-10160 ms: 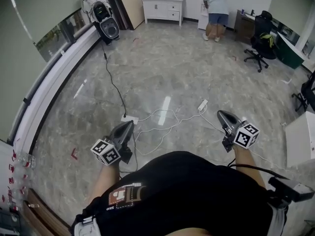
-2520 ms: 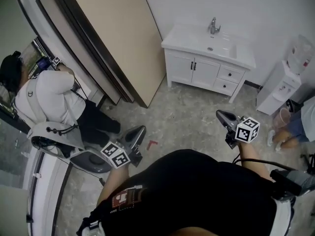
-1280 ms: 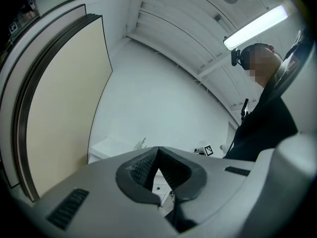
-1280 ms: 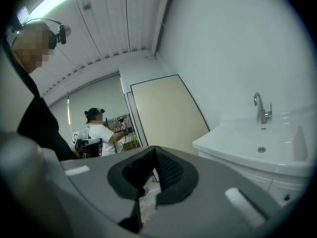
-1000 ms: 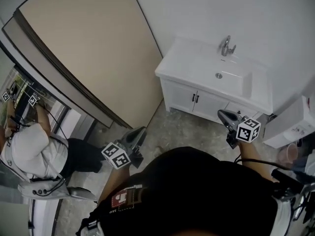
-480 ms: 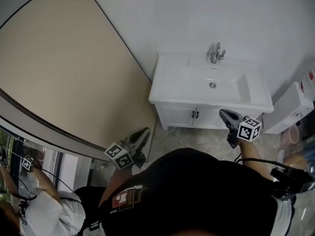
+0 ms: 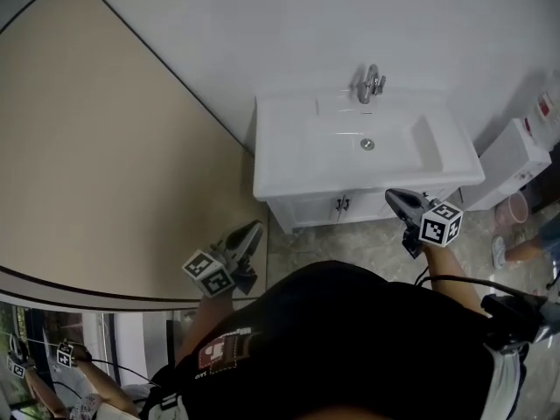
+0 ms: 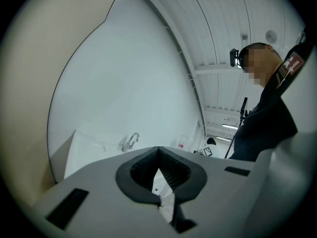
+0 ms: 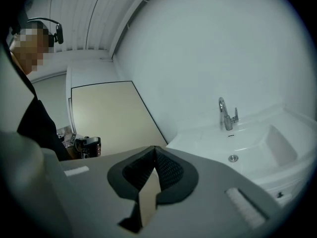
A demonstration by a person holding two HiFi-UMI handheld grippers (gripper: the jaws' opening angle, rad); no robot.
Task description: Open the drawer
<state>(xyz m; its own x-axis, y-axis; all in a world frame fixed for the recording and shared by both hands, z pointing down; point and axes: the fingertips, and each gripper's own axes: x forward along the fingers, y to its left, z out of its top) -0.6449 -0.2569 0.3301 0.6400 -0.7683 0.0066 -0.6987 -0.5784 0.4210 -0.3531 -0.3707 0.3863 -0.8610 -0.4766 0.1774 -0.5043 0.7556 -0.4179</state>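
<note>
black shirt (image 7: 350,339) fills the near part of the head view, and both grippers stick out past it. the left gripper (image 7: 255,227) has its jaws pressed together with nothing between them, and the right gripper (image 7: 391,196) is just the same, shut and empty. a little grey floor (image 7: 376,245) shows beyond them. next comes the white cabinet (image 7: 306,210), and this is the big change: a second ago it stood farther off and turned at a slant, and now it sits close and nearly square in front of the person. the two small door handles (image 7: 341,205) show on its front, and the right gripper's tip lies right over that front in the picture. the drawer is in this front, on the right side as an earlier look showed, but now the front is seen so steeply that i cannot pick the drawer out. on top are the sink (image 7: 411,143) and the tap (image 7: 367,84), with the tan board (image 7: 105,147) to the left and the white wall (image 7: 262,24) behind. so i think the walk up is almost done, the drawer is not touched yet, and a gripper must open before it can grab the knob.
</note>
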